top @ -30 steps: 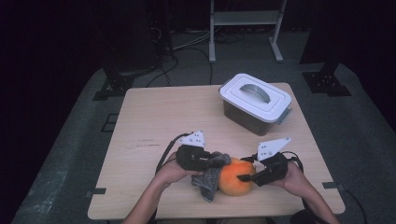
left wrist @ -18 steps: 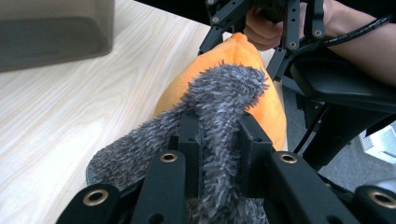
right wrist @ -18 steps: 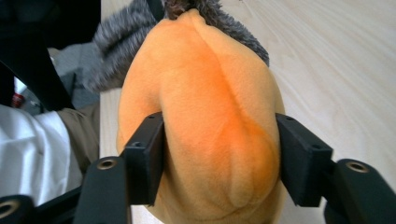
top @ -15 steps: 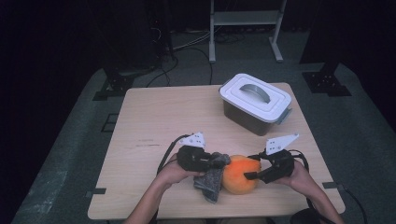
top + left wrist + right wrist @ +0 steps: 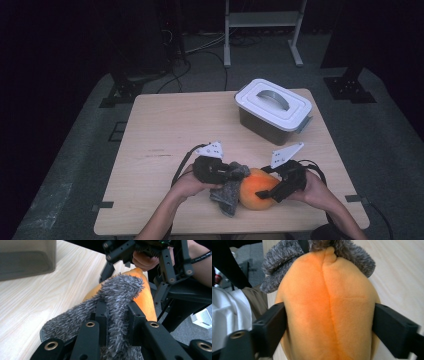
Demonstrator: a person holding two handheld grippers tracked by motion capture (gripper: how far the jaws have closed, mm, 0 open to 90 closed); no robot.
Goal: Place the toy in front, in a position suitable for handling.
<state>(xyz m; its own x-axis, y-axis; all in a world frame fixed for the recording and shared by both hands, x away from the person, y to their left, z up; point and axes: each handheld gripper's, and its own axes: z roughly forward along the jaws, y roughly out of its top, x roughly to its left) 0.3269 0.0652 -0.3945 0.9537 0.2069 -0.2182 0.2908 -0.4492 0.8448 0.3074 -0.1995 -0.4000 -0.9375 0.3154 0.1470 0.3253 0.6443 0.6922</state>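
Observation:
An orange plush ball (image 5: pixel 257 189) lies near the table's front edge, with a grey fuzzy cloth (image 5: pixel 231 192) draped against its left side. My left gripper (image 5: pixel 235 175) is shut on that cloth (image 5: pixel 120 295), pinching a fold between its jaws (image 5: pixel 117 312), and the orange plush (image 5: pixel 147 300) lies just beyond. My right gripper (image 5: pixel 267 192) comes in from the right and straddles the plush (image 5: pixel 329 305). Its jaws have just been opening and stand wide, one pad at each flank of the plush without squeezing it. The grey cloth (image 5: pixel 287 255) caps the plush's far end.
A dark bin with a white handled lid (image 5: pixel 274 111) stands at the back right of the wooden table (image 5: pixel 165 130). Both forearms enter from the front edge. A cable trails from each gripper. The floor around the table is dark, with stands and cables.
The right gripper's jaws have spread wider around the orange plush. Both hands have stayed almost where they were, and the left gripper still pinches the cloth.

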